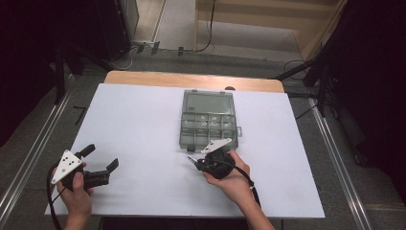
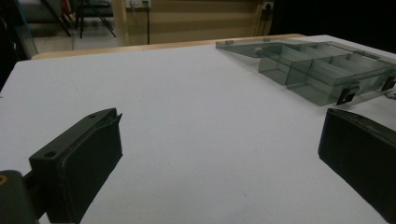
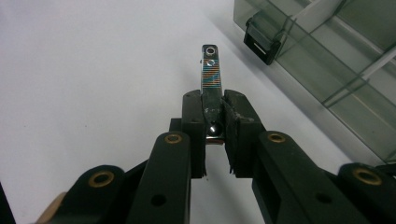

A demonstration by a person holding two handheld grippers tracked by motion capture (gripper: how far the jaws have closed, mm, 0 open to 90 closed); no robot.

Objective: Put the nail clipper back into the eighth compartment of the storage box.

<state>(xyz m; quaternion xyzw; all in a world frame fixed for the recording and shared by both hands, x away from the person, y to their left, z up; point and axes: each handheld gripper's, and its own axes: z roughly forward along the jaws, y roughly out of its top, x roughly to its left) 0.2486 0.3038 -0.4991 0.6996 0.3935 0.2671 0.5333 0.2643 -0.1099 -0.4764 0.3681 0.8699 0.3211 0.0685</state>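
My right gripper is shut on a small metal nail clipper with coloured stripes, which sticks out forward between the pads just above the white table. It hovers right in front of a clear grey compartment box, near one of the box's black latches. The box lies with its lid folded back, and small pale items sit in some compartments. At the near left of the table my left gripper stands open with nothing between its jaws, pointing toward the box.
A white sheet covers the table, and a strip of bare wood shows at the far edge. Metal rails run along both sides of the table. Cables and stands lie on the floor beyond.
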